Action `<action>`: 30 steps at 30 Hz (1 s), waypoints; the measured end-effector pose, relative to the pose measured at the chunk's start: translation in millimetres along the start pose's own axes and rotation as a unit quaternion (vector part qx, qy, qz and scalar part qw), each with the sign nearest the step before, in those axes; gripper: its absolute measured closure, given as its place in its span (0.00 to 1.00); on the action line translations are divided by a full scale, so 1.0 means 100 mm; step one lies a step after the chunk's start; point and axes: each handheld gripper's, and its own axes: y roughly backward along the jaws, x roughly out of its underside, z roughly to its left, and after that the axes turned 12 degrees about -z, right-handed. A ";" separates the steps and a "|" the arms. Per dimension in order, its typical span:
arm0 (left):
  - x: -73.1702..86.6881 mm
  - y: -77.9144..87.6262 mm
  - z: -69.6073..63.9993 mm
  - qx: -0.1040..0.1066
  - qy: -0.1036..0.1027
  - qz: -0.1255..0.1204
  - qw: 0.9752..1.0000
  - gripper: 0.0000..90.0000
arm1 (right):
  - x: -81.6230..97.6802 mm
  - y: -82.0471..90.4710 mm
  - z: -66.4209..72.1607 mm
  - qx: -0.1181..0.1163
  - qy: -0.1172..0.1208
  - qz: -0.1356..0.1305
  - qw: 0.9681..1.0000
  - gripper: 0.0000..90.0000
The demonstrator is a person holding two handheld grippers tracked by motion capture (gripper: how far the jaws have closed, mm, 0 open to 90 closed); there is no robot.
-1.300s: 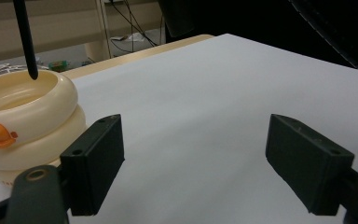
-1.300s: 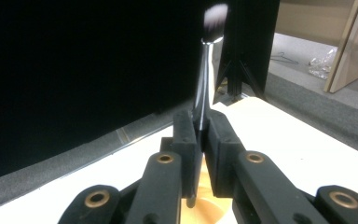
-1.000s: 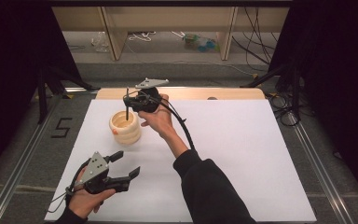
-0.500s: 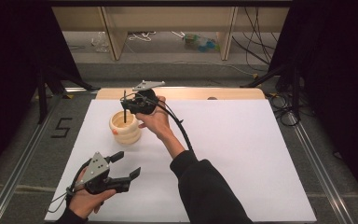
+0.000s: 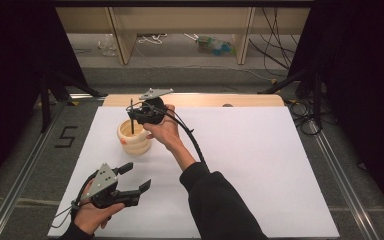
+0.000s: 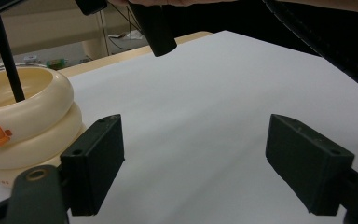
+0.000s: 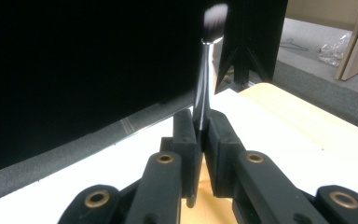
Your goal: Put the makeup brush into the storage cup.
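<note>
- Currently your right gripper [image 5: 139, 113] is clamped on a makeup brush [image 7: 207, 70], held upright with its handle end dipping into the cream ringed cup [image 5: 134, 137].
- Looks like the insert step. Next: lower it straight, then let go.
- Your left gripper [image 5: 130, 186] idles near the front edge, jaws spread, holding nothing.
- White sheet [image 5: 260, 165] over a wooden table; dark curtains at the sides, cables on the floor beyond.

A white sheet [image 5: 260, 165] covers the wooden table [image 5: 250, 100]. A "5" marking [image 5: 65, 137] lies on the floor left of it. Loose cables [image 5: 152, 38] and wooden posts [image 5: 121, 34] stand beyond.
</note>
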 end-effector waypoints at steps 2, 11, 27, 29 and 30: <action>0.00 0.00 0.01 0.001 -0.006 0.000 1.000 0.22 | 0.01 -0.01 0.01 -0.001 0.002 0.002 1.000 0.93; 0.00 0.00 0.00 0.000 0.000 0.000 1.000 0.22 | 0.05 -0.04 0.01 -0.004 0.006 0.012 1.000 0.93; 0.00 0.00 0.00 0.003 -0.004 -0.002 1.000 0.21 | 0.04 -0.03 0.01 0.017 0.000 0.016 1.000 0.58; 0.00 0.00 0.00 0.001 -0.005 0.001 1.000 0.21 | 0.02 -0.01 0.00 0.032 -0.002 0.013 0.999 0.47; 0.00 0.00 0.00 0.001 -0.001 0.001 1.000 0.21 | 0.01 0.01 -0.01 0.043 -0.003 0.011 0.999 0.43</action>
